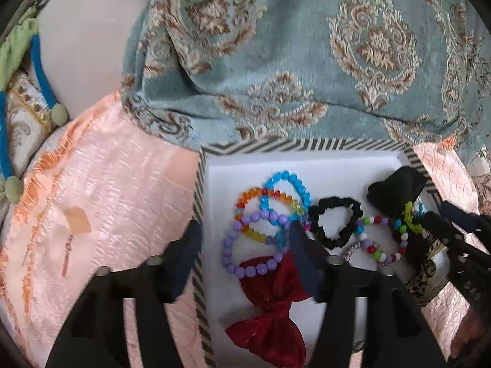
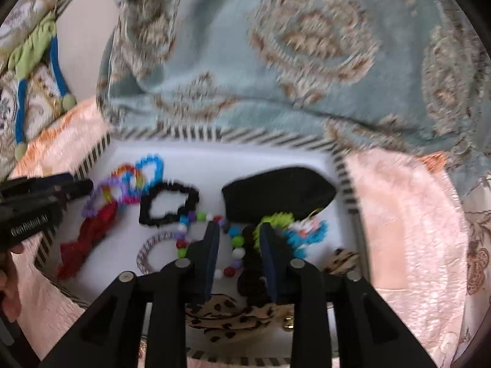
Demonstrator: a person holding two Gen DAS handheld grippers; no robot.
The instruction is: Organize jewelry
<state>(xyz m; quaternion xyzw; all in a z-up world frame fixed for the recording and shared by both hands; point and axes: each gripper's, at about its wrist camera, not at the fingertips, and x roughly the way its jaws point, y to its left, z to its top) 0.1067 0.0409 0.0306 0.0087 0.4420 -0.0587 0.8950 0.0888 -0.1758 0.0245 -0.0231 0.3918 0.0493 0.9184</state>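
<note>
Tray (image 1: 307, 145) holding bead bracelets (image 1: 251, 230), black scrunchie (image 1: 336, 220), red bow (image 1: 273, 303).

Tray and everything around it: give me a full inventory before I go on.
tray: one, white inside, striped rim, on the pink cloth
beaded bracelets: three overlapping, blue, rainbow, purple, tray's left part
red bow: one, below those bracelets
black scrunchie: one, tray's middle
multicolour bead bracelet: one, right of the scrunchie
silver ring band: one, beside it
black pouch: one, far right corner
green spiky band: one, below the pouch
leopard-print piece: one, near edge
pink cloth: one, under the tray
blue patterned fabric: one, behind
left gripper: open, straddling the tray's left rim
right gripper: open, over the beads
</note>
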